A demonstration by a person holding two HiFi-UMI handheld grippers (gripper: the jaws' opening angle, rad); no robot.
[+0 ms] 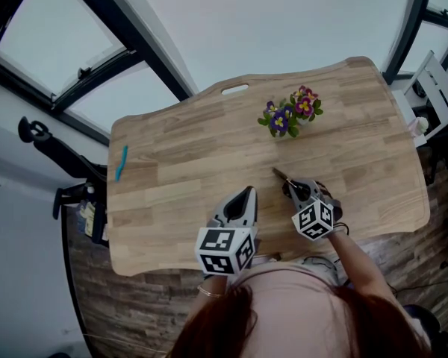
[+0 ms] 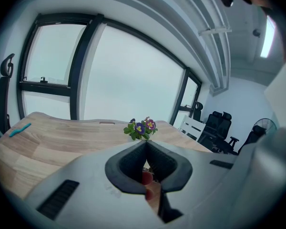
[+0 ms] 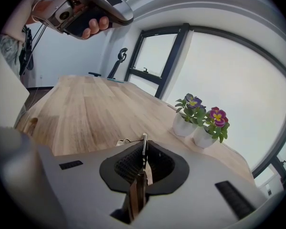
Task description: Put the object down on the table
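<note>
My right gripper (image 1: 293, 187) is shut on a thin flat tool (image 1: 278, 174), whose dark tip pokes out toward the flowers. In the right gripper view the tool (image 3: 143, 140) stands on edge between the pads, and a wooden part runs back through the jaws (image 3: 143, 149). It hangs over the front middle of the wooden table (image 1: 179, 162); how high I cannot tell. My left gripper (image 1: 244, 194) sits just left of it, jaws shut with nothing between them (image 2: 145, 143). From the right gripper view I see that left gripper (image 3: 88, 6) raised in a hand.
Two small white pots of purple and pink flowers (image 1: 290, 115) (image 3: 200, 123) (image 2: 142, 129) stand at the table's far middle. A blue pen-like thing (image 1: 122, 162) (image 2: 20, 129) lies near the left edge. A white rack (image 1: 433, 88) stands off the right end, and office chairs (image 2: 219, 125) beyond.
</note>
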